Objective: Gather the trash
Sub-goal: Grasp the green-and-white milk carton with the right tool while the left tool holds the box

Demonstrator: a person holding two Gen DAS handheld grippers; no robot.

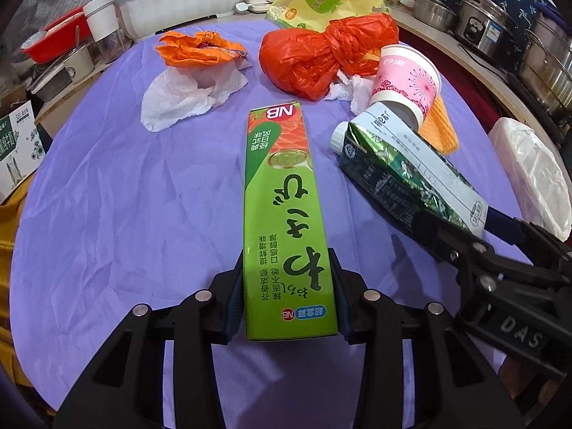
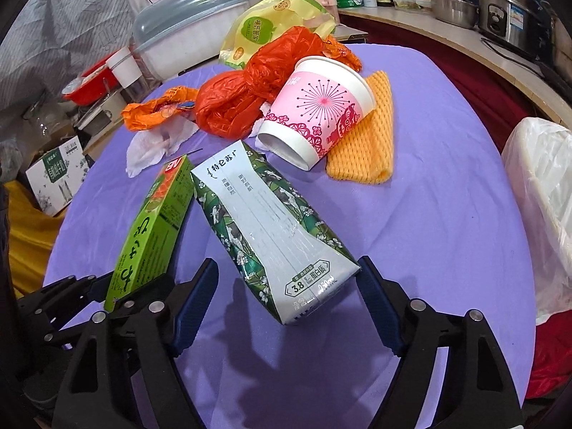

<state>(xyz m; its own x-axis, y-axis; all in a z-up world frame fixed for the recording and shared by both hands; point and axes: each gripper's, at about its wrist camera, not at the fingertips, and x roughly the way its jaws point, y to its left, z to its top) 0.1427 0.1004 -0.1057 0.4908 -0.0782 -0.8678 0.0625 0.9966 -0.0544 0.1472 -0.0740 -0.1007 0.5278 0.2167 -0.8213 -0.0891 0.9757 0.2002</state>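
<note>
My left gripper (image 1: 287, 300) is shut on a long green box (image 1: 286, 221), held flat above the purple cloth; the box also shows in the right wrist view (image 2: 150, 228). My right gripper (image 2: 287, 286) stands open around the base of a green and white milk carton (image 2: 271, 228); only the right finger seems to touch it. In the left wrist view the carton (image 1: 404, 168) looks held between the right gripper's fingers (image 1: 432, 228). A pink paper cup (image 2: 318, 107), a red plastic bag (image 2: 243, 96), an orange wrapper (image 2: 153, 109) and white tissue (image 2: 157, 143) lie beyond.
A bin lined with a white bag (image 2: 547, 193) stands at the table's right edge. An orange foam net (image 2: 368, 143) lies under the cup. A yellow-green bag (image 2: 268, 25), a covered dish rack (image 2: 186, 32) and metal pots (image 1: 500, 25) are behind.
</note>
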